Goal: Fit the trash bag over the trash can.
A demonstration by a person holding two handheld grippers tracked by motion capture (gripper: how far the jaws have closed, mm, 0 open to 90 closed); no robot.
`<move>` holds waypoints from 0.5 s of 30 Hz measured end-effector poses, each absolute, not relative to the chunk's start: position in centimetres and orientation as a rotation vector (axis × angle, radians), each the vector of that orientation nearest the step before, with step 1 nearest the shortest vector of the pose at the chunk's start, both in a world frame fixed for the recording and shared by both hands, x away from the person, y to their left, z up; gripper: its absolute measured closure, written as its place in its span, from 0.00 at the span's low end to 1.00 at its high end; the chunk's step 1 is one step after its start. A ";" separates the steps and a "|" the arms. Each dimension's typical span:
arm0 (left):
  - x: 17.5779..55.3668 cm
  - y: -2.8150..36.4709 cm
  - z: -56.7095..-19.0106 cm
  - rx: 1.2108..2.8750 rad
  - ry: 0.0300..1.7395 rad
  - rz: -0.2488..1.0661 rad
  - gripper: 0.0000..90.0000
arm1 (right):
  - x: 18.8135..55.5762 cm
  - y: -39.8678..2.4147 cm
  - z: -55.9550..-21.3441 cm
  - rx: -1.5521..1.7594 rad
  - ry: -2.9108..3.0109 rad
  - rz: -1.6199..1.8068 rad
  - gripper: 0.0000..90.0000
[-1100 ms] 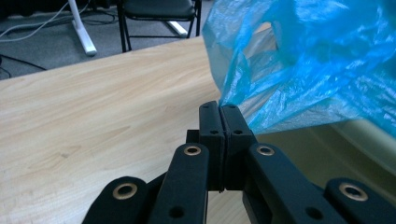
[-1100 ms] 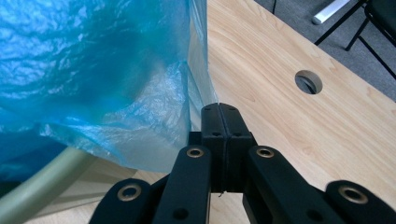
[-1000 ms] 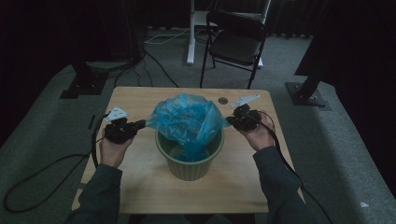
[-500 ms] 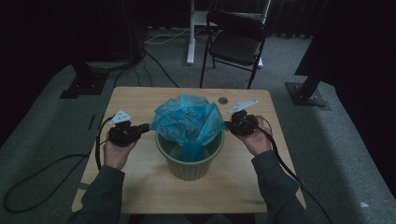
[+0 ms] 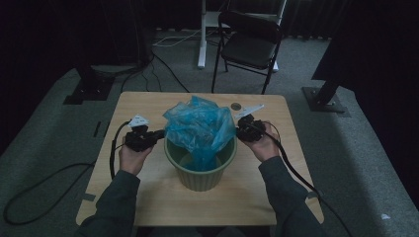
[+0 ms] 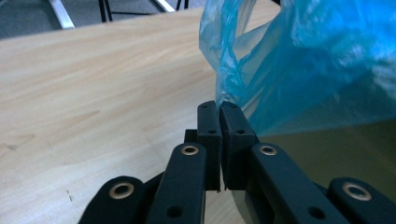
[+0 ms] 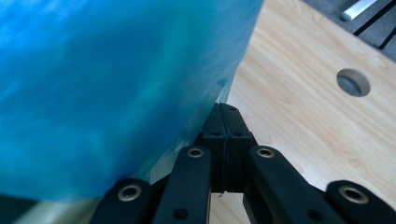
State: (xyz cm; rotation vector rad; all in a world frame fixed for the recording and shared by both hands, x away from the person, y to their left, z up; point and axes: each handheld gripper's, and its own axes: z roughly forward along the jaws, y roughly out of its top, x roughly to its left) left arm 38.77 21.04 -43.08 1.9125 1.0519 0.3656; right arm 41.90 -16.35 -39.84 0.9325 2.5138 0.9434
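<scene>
A light wooden counter (image 5: 148,197) with a round hole (image 5: 236,106) beyond the right tool is seen; a black folding metal chair (image 5: 249,47) stands farther off.

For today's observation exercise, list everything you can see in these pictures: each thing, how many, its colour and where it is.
Bag: one, blue plastic, standing up out of the bin.
Bin: one, pale green, middle of the table.
Table: one, light wood, with a round hole near its far edge.
Chair: one, black, beyond the table.
Left gripper: one, black, fingers shut on the bag's left edge.
Right gripper: one, black, fingers shut on its right edge.
Sleeves: two, dark grey, bottom.
</scene>
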 end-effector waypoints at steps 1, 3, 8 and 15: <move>38.7 21.1 -43.3 1.918 1.056 0.362 0.98 | 41.8 -16.4 -40.0 0.935 2.517 0.937 1.00; 38.6 21.3 -43.6 1.925 1.061 0.355 0.98 | 41.7 -16.6 -40.4 0.937 2.527 0.922 1.00; 38.1 21.5 -44.0 1.937 1.059 0.348 0.98 | 41.1 -17.3 -41.0 0.943 2.536 0.926 1.00; 37.0 23.1 -43.3 1.876 1.071 0.343 0.97 | 40.2 -18.8 -40.4 0.952 2.510 0.980 1.00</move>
